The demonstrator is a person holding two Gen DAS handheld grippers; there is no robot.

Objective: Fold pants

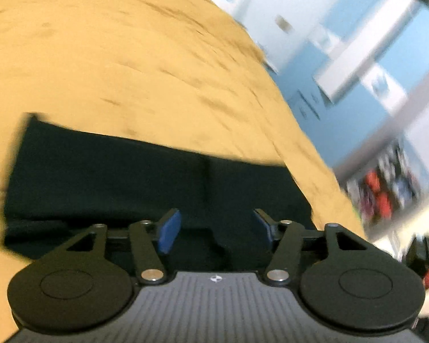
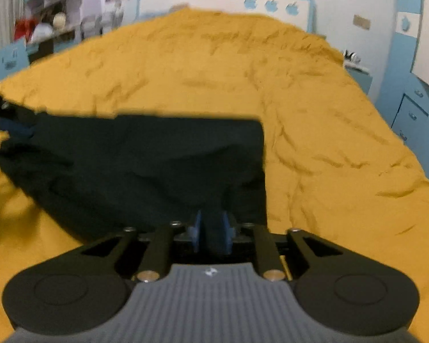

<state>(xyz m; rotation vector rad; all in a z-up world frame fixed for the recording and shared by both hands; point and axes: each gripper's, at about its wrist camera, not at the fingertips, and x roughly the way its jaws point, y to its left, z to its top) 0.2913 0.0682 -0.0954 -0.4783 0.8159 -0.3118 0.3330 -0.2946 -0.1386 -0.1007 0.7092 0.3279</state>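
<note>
My right gripper [image 2: 211, 235]: jaws clenched on a fold of the dark pants [image 2: 146, 165], blue pads [image 2: 196, 233] pressed against the cloth from both sides.

My left gripper [image 1: 214, 231]: jaws released, blue pads [image 1: 170, 230] spread wide, dark cloth of the pants [image 1: 114, 177] beneath and between them; whether the pads touch the cloth I cannot tell.

Pants: dark, near black, lying on the bed. In the right wrist view they form a broad panel with a straight far edge and a square far-right corner, running from my right gripper out to the left, where the cloth bunches. In the left wrist view a vertical seam or crease shows just beyond the left gripper.

Bedspread [image 2: 314, 131]: mustard yellow, wrinkled, all around the pants.

Beyond the bed, right wrist view: white headboard panel with three blue apple shapes [image 2: 270, 4]; blue drawers [image 2: 411, 114] right of the bed; shelves with red and white items [image 2: 40, 28] to the far left. Left wrist view blurred.
</note>
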